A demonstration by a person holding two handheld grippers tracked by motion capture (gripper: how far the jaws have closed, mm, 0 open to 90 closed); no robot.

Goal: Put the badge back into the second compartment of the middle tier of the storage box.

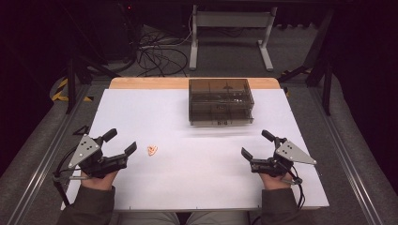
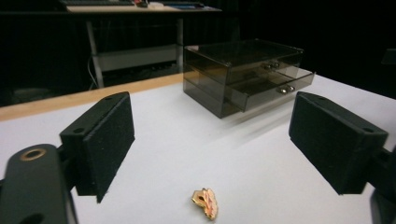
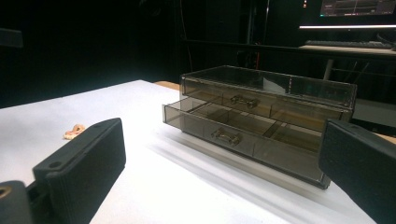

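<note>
Count: 2 grippers, 1 small pin, 1 drawer box w/ 2 drawers, 1 white table.

Left gripper [image 1: 119, 143] sits near-left on the table [image 1: 197, 187], held by 1 hand [image 1: 96, 180]; jaws wide apart, nothing between the pads. Right gripper [image 1: 257, 144] sits near-right, also held by 1 hand [image 1: 272, 182]; jaws spread too, nothing gripped.

The pin [image 1: 152, 150], small, gold-edged w/ pink/orange face, lies flat on the table just right of the left gripper's tips, not touching them. In the left gripper view it lies on the table [image 2: 187, 154] low in the gap between the pads, the pin [image 2: 205, 203] nearer than the box. In the right gripper view the pin [image 3: 74, 131] shows far off, beyond one pad.

Drawer box [image 1: 220, 101]: smoky see-through plastic, far-centre of the table, well apart from both grippers & the pin. Lower drawer [image 3: 219, 135] pulled partly out; upper drawer [image 3: 243, 100] pushed in. Each has 1 small metal handle. Dividers visible inside the lower one.

No readable brand, label or writing on the box, the pin or the grippers; pin's face too small to make out.
</note>
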